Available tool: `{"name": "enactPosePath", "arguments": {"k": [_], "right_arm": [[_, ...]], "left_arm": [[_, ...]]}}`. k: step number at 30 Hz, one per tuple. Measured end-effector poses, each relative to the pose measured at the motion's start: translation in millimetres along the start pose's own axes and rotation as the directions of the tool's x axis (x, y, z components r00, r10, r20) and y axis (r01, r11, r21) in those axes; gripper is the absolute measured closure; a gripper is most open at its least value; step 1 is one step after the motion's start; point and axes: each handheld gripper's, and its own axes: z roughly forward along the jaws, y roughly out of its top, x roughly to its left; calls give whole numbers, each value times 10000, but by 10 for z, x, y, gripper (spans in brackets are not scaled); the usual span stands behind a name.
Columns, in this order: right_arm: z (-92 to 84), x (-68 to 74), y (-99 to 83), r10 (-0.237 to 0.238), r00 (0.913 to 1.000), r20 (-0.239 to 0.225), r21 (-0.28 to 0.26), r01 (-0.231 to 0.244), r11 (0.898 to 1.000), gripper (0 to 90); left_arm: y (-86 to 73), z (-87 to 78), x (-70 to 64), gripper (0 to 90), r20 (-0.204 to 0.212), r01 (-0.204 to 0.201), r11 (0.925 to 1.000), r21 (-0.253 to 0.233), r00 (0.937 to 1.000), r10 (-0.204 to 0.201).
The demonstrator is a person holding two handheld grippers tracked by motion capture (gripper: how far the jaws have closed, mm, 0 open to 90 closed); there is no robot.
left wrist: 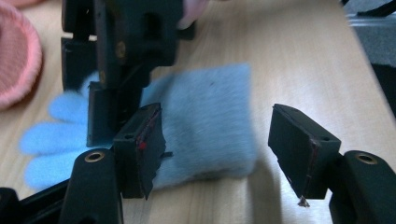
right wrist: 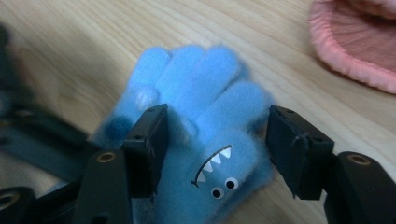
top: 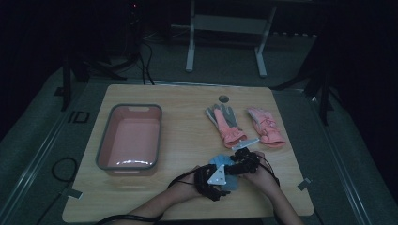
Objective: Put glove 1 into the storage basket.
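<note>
A fuzzy blue glove [top: 218, 161] with a toothy monster face lies flat on the wooden table [top: 187, 126] near its front edge. My right gripper [right wrist: 219, 144] straddles the glove's [right wrist: 205, 93] finger end, one pad [right wrist: 149, 140] on each side, and the fabric does not look squeezed. From the opposite side my left gripper [left wrist: 219, 149] stands over the glove's cuff [left wrist: 205, 121]. One of its pads [left wrist: 140, 144] is above the fabric and the other is off it, over bare wood. In the high view the left gripper [top: 224, 180] and the right gripper [top: 239, 161] nearly meet.
A pink bin [top: 129, 161] with a grey rim stands at the left of the table. Two pink gloves [top: 225, 124] [top: 266, 126] lie at the back right, the nearer cuff [right wrist: 355, 42] close to the blue glove. Metal stand legs [top: 190, 42] are on the floor beyond.
</note>
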Motion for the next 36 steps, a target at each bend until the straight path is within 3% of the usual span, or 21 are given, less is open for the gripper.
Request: {"name": "enactPosePath", "arguments": {"k": [1, 3, 6, 8, 9, 11, 19, 26, 36], "right_arm": [[-3, 12, 0, -20, 10000, -79, -1, 20, 10000, 476], [-6, 21, 3, -52, 9999, -91, 47, 52, 10000, 505], [-1, 67, 21, -221, 9989, -416, 245, 232, 9994, 735], [6, 72, 27, -233, 9983, -538, 278, 248, 9993, 748], [10, 79, 38, -173, 9978, -642, 372, 198, 9991, 773], [16, 69, 44, -4, 9964, -847, 322, 31, 9995, 788], [-85, 49, 114, 396, 9907, -1303, -105, -413, 9991, 806], [-253, 41, 335, 364, 9871, -1561, -796, -493, 9956, 806], [-362, 109, 605, 116, 9870, -1601, -1359, -337, 9901, 808]], "left_arm": [[-11, 16, 7, 434, -21, 48, 9999, 124, 10000, -47], [-27, 27, 20, 462, -50, 169, 9997, 168, 9998, -168], [-7, 30, 18, 593, -5, 277, 9991, 316, 9996, -277], [14, 23, 17, 622, -12, 315, 9987, 409, 9995, -315], [24, -8, 62, 717, 143, 618, 9974, 381, 9979, -624], [27, -28, 94, 764, 295, 806, 9961, 364, 9962, -817], [113, -211, 200, 793, 338, 951, 9951, 275, 9948, -960], [251, -487, 331, 797, 79, 575, 9976, 395, 9983, -579], [330, -732, 435, 798, -320, 287, 9977, 610, 9991, -268]]}}
